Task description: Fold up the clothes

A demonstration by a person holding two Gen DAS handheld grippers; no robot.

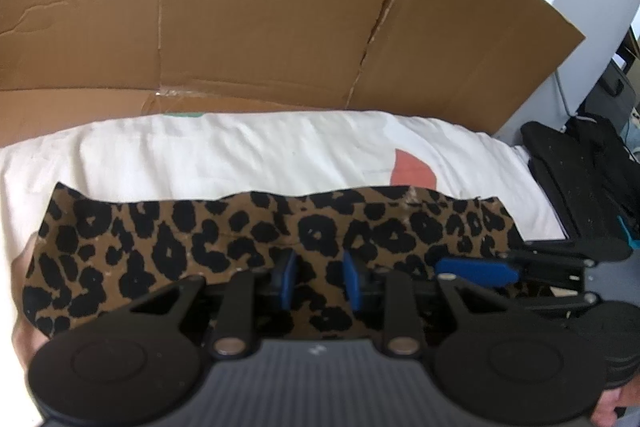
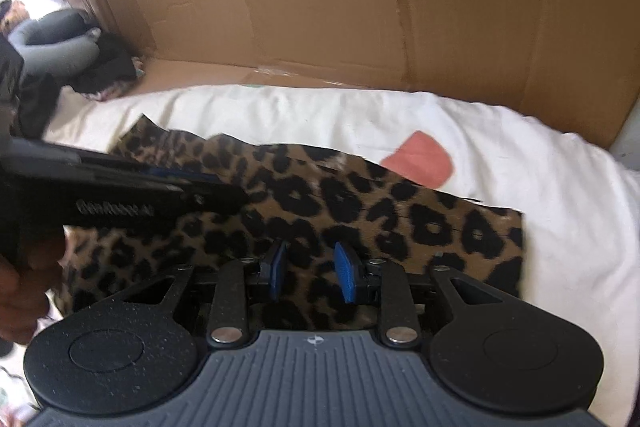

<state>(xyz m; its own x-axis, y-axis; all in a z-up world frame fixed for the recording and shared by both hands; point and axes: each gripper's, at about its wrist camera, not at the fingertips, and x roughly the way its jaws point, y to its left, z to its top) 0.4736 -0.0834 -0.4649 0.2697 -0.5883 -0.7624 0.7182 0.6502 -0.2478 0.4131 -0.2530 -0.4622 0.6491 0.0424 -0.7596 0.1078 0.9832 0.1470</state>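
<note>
Left wrist: my left tongs (image 1: 319, 281) stand apart over the leopard cloth (image 1: 224, 243), gripping nothing. Cloth lies as a long band on the white sheet (image 1: 240, 151); I judge it part-folded, more folds left.

Right wrist: right tongs (image 2: 309, 277) apart, empty, above the cloth's right half. Cardboard box (image 2: 400, 7) behind; contents not visible.

Ahead of you, a large flattened brown cardboard sheet (image 1: 260, 11) stands creased along the far edge of a white bedsheet (image 1: 224, 151). A coral-pink patch (image 1: 414, 169) marks the sheet toward its right side. Beyond the sheet's right edge lies a black bag (image 1: 580, 163). Past its far left corner sits a grey cushion (image 2: 56, 43) beside dark bundled cloth (image 2: 108, 67).
</note>
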